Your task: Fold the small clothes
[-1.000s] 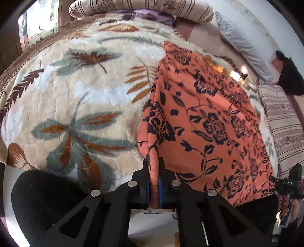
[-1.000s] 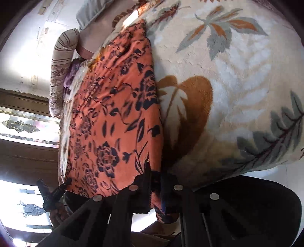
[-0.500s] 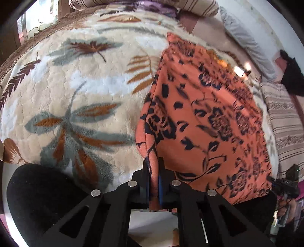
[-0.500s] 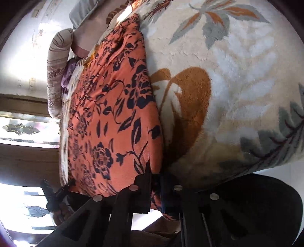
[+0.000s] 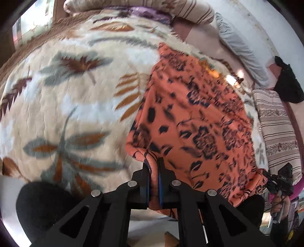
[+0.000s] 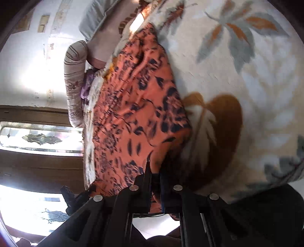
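An orange cloth with a dark floral print [image 5: 199, 121] lies spread on a cream leaf-patterned blanket [image 5: 72, 98]. My left gripper [image 5: 153, 163] is shut on the cloth's near left corner, which bunches between the jaws. The right gripper shows at the far right of the left wrist view [image 5: 266, 176], pinching the other near corner. In the right wrist view my right gripper [image 6: 154, 171] is shut on the cloth [image 6: 136, 114] at its near edge, and the left gripper [image 6: 76, 195] shows at the lower left. The near edge is lifted off the blanket [image 6: 247, 95].
Striped pillows [image 5: 277, 133] lie at the right and along the far edge of the bed [image 5: 152, 7]. A grey pillow [image 5: 239, 49] and a black item [image 5: 288, 83] lie at the back right. A wooden window frame [image 6: 38, 167] is at the left.
Both grippers have moved forward over the bed with the cloth's near corners. The near edge has lifted and bunched, and the cloth looks shorter from front to back.
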The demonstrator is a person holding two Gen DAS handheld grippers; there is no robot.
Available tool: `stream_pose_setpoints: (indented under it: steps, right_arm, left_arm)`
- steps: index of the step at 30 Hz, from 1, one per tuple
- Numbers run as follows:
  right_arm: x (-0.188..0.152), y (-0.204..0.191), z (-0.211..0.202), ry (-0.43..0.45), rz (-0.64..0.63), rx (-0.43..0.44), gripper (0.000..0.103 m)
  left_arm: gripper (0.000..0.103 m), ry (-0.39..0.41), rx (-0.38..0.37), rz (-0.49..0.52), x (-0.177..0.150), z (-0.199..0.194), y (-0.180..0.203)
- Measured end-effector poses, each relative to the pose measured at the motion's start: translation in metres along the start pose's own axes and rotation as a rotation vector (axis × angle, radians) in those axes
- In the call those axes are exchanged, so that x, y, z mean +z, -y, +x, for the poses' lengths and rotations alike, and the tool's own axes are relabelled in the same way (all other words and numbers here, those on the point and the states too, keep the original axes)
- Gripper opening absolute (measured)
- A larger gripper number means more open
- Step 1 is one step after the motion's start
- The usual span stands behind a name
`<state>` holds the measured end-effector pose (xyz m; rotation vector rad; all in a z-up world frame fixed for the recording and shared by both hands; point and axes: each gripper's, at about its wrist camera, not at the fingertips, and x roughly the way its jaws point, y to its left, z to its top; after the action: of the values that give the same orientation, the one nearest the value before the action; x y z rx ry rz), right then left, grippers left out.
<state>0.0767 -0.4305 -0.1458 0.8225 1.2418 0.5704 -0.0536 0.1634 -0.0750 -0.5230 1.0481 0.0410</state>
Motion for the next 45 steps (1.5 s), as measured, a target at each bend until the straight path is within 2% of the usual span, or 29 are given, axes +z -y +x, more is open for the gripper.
stream_pose_setpoints:
  steps: [2, 4, 6, 8, 9, 10, 11, 12, 14, 15, 16, 17, 19, 20, 23, 26, 27, 29, 31, 32, 33, 34, 35, 37, 40, 43, 45]
  right_arm:
    - [0.029, -0.023, -0.008, 0.052, -0.028, 0.063, 0.007]
    - [0.068, -0.052, -0.010, 0.117, -0.067, 0.116, 0.007]
    - [0.116, -0.077, -0.008, 0.201, -0.099, 0.141, 0.007]
    - [0.161, -0.087, 0.001, 0.283, -0.076, 0.150, 0.007]
    - [0.184, -0.086, 0.012, 0.312, -0.054, 0.111, 0.008]
    - [0.203, -0.083, 0.027, 0.321, -0.045, 0.045, 0.009]
    - [0.220, -0.074, 0.047, 0.288, -0.024, 0.002, 0.016]
    - [0.230, -0.062, 0.066, 0.256, 0.018, -0.039, 0.035]
    - [0.225, -0.043, 0.082, 0.272, 0.060, -0.136, 0.052]
    - [0.213, -0.038, 0.081, 0.295, 0.074, -0.122, 0.052]
    - [0.200, -0.037, 0.077, 0.312, 0.070, -0.105, 0.054]
    - [0.183, -0.040, 0.070, 0.337, 0.040, -0.109, 0.062]
    - [0.143, -0.042, 0.046, 0.415, 0.005, -0.128, 0.070]
    - [0.122, -0.040, 0.038, 0.423, 0.008, -0.107, 0.077]
    - [0.080, -0.028, 0.040, 0.349, 0.059, -0.103, 0.078]
    - [0.064, -0.008, 0.066, 0.267, 0.188, -0.022, 0.077]
    - [0.065, -0.009, 0.072, 0.290, 0.197, -0.028, 0.078]
    - [0.077, -0.020, 0.084, 0.337, 0.204, -0.045, 0.078]
    - [0.092, -0.022, 0.098, 0.352, 0.275, -0.018, 0.078]
    - [0.102, -0.022, 0.104, 0.349, 0.281, -0.022, 0.077]
    - [0.108, -0.024, 0.109, 0.367, 0.290, -0.045, 0.061]
    - [0.117, -0.028, 0.114, 0.380, 0.288, -0.076, 0.037]
    - [0.124, -0.028, 0.119, 0.358, 0.286, -0.097, 0.014]
    - [0.129, -0.035, 0.117, 0.349, 0.284, -0.110, 0.014]
    - [0.122, -0.073, 0.083, 0.382, 0.150, -0.087, 0.010]
    - [0.094, -0.101, 0.044, 0.395, 0.027, -0.083, 0.009]
    - [0.069, -0.097, 0.028, 0.384, 0.009, -0.094, 0.010]
  left_arm:
    - [0.007, 0.078, -0.073, 0.021, 0.043, -0.014, 0.020]
    - [0.007, 0.153, -0.107, 0.039, 0.096, -0.019, 0.037]
    - [0.008, 0.220, -0.115, 0.058, 0.151, -0.011, 0.052]
    - [0.012, 0.298, -0.076, 0.054, 0.196, 0.013, 0.059]
    - [0.023, 0.290, -0.043, 0.048, 0.215, 0.032, 0.058]
    - [0.036, 0.231, -0.001, 0.043, 0.233, 0.064, 0.057]
    - [0.068, 0.151, 0.053, 0.047, 0.243, 0.099, 0.056]
    - [0.073, 0.095, 0.106, 0.050, 0.246, 0.126, 0.050]
    - [0.071, 0.051, 0.210, 0.036, 0.239, 0.158, 0.034]
    - [0.070, 0.038, 0.230, 0.016, 0.236, 0.160, 0.028]
    - [0.070, 0.062, 0.193, -0.009, 0.229, 0.153, 0.021]
    - [0.072, 0.105, 0.156, -0.027, 0.222, 0.140, 0.016]
    - [0.072, 0.168, 0.143, -0.042, 0.205, 0.111, 0.010]
    - [0.076, 0.182, 0.128, -0.047, 0.195, 0.099, 0.008]
    - [0.081, 0.168, 0.090, -0.058, 0.162, 0.088, 0.005]
    - [0.082, 0.052, 0.086, -0.062, 0.145, 0.125, 0.010]
    - [0.084, 0.029, 0.104, -0.071, 0.143, 0.137, 0.012]
    - [0.092, 0.089, 0.148, -0.017, 0.144, 0.143, 0.028]
    - [0.091, 0.065, 0.157, 0.010, 0.155, 0.155, 0.038]
    - [0.072, 0.064, 0.183, 0.012, 0.160, 0.160, 0.041]
    - [0.032, 0.049, 0.196, 0.020, 0.164, 0.162, 0.045]
    - [0.022, 0.017, 0.165, 0.011, 0.169, 0.162, 0.046]
    - [0.021, 0.007, 0.161, -0.009, 0.174, 0.158, 0.047]
    - [0.020, 0.051, 0.137, 0.007, 0.177, 0.134, 0.055]
    - [0.020, 0.126, 0.068, 0.046, 0.165, 0.080, 0.069]
    - [0.020, 0.169, 0.063, 0.069, 0.126, 0.036, 0.071]
    - [0.024, 0.139, 0.049, 0.051, 0.091, 0.029, 0.059]
